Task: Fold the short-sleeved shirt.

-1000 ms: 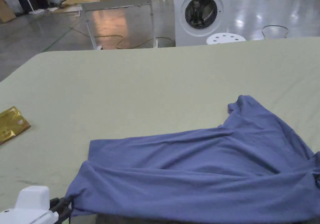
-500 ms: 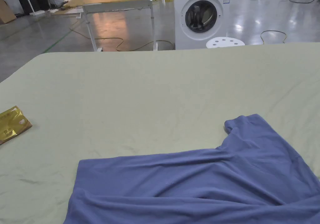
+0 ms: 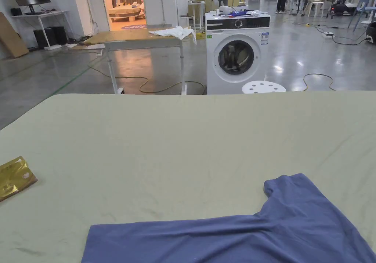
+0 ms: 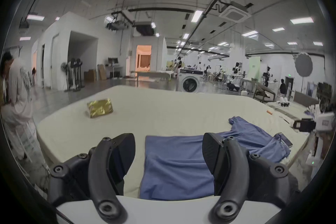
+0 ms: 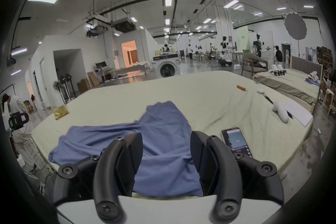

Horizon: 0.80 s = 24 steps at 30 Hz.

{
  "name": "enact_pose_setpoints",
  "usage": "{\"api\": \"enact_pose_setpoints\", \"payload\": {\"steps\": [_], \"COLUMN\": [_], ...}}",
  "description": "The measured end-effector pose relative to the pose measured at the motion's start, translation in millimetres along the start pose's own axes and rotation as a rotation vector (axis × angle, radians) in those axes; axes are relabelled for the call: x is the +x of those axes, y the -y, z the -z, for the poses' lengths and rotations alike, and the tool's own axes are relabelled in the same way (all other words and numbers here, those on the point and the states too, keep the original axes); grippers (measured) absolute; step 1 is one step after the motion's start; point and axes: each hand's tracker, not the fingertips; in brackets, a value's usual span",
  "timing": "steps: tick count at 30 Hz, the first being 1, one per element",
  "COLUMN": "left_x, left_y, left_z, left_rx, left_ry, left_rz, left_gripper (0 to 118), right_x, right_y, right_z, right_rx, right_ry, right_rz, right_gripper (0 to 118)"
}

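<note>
A blue short-sleeved shirt [image 3: 235,234] lies spread on the pale green table [image 3: 183,135] near its front edge, one sleeve [image 3: 290,188] pointing away from me. In the left gripper view my left gripper [image 4: 168,142] is open, and the shirt's hem end [image 4: 178,164] lies on the table in line with the gap between its jaws. The right gripper view has my right gripper [image 5: 166,140] open too, with the shirt's sleeve end [image 5: 163,137] lying in line with its gap. Nothing is gripped by either one.
A gold foil packet [image 3: 13,177] lies at the table's left. A phone [image 5: 236,140], a white object [image 5: 281,110] and a small orange item [image 5: 241,87] lie on the right side. Beyond stand a washing machine [image 3: 237,53], a white stool [image 3: 263,87] and another table [image 3: 136,40]. A person [image 4: 16,93] stands to the left.
The head camera has tilted up, so the shirt sits lower in the picture. The left gripper seen at the hem corner a second ago has dropped out of the head view.
</note>
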Motion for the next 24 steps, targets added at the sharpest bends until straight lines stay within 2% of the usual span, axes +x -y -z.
{"api": "enact_pose_setpoints", "payload": {"steps": [2,3,4,6,7,9,13,18,21,24], "left_x": [9,13,15,19,20,22,22,13,-9,-30], "left_y": [-6,-9,-13,-15,-16,-18,-19,-24,-27,-23], "left_z": [-2,-2,-1,1,1,2,5,29,65,123], "left_rx": [0.004,-0.005,-0.02,-0.018,-0.008,-0.009,-0.033,-0.077,-0.119,-0.276], "left_ry": [-0.006,-0.005,0.002,0.015,0.027,0.041,0.063,0.023,0.057,0.067], "left_rz": [0.071,0.078,0.077,0.074,0.07,0.069,0.064,0.049,0.001,-0.044], "left_gripper": [65,53,36,15,8,0,0,0,0,0], "right_x": [-10,-7,-11,-18,-19,-21,-21,-20,-22,-18], "right_y": [-5,-2,-3,-4,-3,-2,0,3,6,12], "right_z": [-2,-1,-1,-1,1,2,8,17,19,19], "right_rx": [0.012,0.016,0.019,0.025,0.023,0.027,0.026,0.009,-0.006,-0.034], "right_ry": [-0.027,-0.035,-0.034,-0.017,-0.028,-0.031,-0.055,-0.084,-0.078,-0.068], "right_rz": [-0.003,-0.01,-0.023,-0.06,-0.076,-0.09,-0.08,-0.065,-0.077,-0.066], "right_gripper": [41,32,20,11,3,0,0,0,0,0]}}
